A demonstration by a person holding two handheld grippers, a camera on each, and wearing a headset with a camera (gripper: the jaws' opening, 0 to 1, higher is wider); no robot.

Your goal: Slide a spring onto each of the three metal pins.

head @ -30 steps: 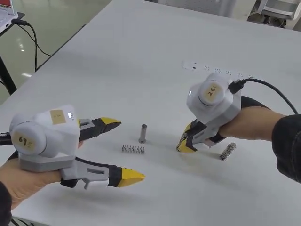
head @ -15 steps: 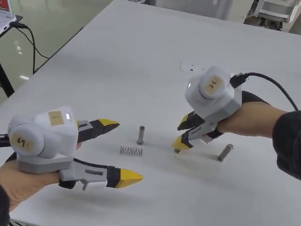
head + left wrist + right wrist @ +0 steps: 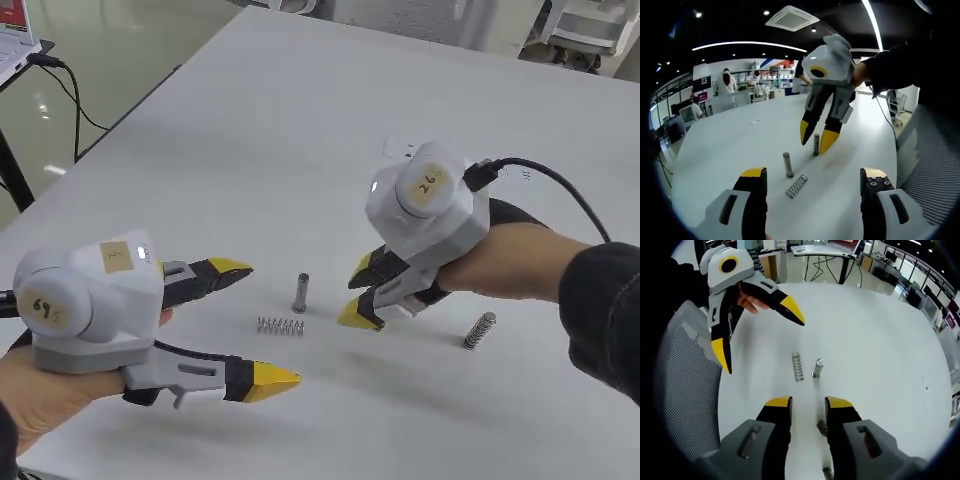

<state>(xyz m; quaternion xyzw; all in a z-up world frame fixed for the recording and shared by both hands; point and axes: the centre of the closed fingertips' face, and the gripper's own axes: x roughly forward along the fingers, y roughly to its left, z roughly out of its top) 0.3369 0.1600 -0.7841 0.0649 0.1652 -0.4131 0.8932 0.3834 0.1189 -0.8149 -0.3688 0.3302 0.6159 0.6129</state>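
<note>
Silver coiled spring (image 3: 281, 326): flat, beside upright metal pin (image 3: 301, 292), just ahead of left gripper (image 3: 268, 322)
Its jaws: spread wide
Right gripper (image 3: 357, 297): spread a little, empty

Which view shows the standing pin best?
Left gripper view: the pin stands side-on, full length, with nothing in front of it. The head view shows the pin smaller, from above. The right gripper view shows the pin foreshortened, top end toward the camera.
</note>
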